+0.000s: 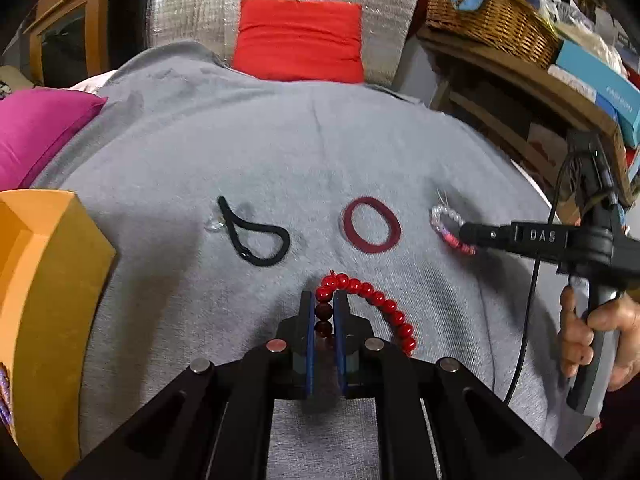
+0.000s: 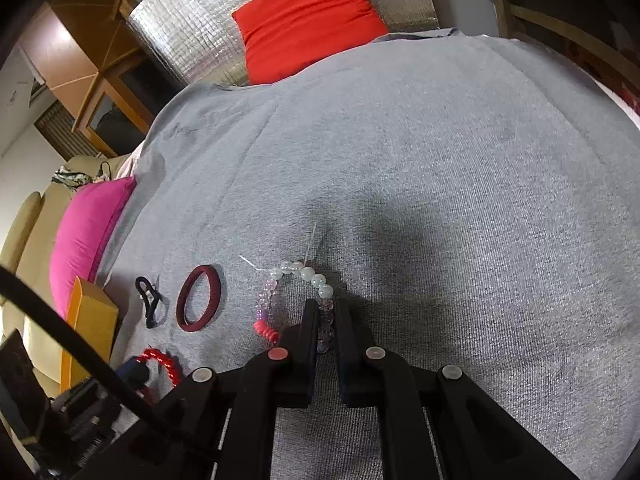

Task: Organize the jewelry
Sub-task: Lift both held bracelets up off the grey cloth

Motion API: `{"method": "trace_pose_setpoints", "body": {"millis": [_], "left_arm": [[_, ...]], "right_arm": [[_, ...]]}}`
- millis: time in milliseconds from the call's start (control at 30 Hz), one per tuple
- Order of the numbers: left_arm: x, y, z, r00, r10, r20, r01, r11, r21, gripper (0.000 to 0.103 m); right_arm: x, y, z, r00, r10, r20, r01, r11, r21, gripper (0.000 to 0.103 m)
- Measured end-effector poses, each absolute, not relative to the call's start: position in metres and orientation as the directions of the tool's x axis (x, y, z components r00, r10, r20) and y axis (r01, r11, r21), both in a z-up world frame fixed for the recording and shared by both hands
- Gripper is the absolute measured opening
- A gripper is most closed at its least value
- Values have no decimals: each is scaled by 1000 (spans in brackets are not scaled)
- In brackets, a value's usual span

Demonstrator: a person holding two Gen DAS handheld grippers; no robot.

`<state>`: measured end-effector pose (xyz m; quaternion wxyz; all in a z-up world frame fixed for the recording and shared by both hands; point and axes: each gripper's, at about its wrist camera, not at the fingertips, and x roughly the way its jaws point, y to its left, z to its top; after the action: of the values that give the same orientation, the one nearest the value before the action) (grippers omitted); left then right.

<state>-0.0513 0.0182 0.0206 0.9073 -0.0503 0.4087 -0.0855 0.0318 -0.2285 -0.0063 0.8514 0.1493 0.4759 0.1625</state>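
My left gripper (image 1: 324,300) is shut on a red bead bracelet (image 1: 376,304) lying on the grey cloth (image 1: 280,152); it also shows in the right wrist view (image 2: 164,360). My right gripper (image 2: 326,308) is shut on a clear, purple and pink bead bracelet (image 2: 288,292), which also shows in the left wrist view (image 1: 446,224). A dark red ring-shaped band (image 1: 372,225) and a black hair tie (image 1: 256,234) lie on the cloth between the orange box (image 1: 44,280) and the bracelets.
A red cushion (image 1: 300,40) and silver insulation sheet (image 1: 192,4) stand at the back. A pink cushion (image 1: 36,128) lies at the left. A wooden shelf with a wicker basket (image 1: 492,16) and boxes stands at the right.
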Motion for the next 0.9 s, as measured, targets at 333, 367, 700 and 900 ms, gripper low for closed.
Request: {"method": "trace_pose_setpoints", "body": {"millis": [333, 367, 700, 900], "left_arm": [[-59, 33, 33, 685, -183, -706, 84, 981, -174, 9], [-60, 34, 34, 687, -183, -703, 83, 981, -174, 9], [-68, 38, 43, 707, -182, -684, 74, 980, -185, 9], [-67, 39, 43, 701, -179, -691, 69, 981, -183, 9]], "right_arm": [[33, -237, -3, 491, 486, -723, -124, 861, 494, 9], [33, -237, -2, 492, 495, -716, -126, 855, 504, 9], [29, -235, 5, 504, 501, -704, -131, 850, 510, 9], [33, -235, -1, 500, 442, -745, -86, 881, 465, 13]]}}
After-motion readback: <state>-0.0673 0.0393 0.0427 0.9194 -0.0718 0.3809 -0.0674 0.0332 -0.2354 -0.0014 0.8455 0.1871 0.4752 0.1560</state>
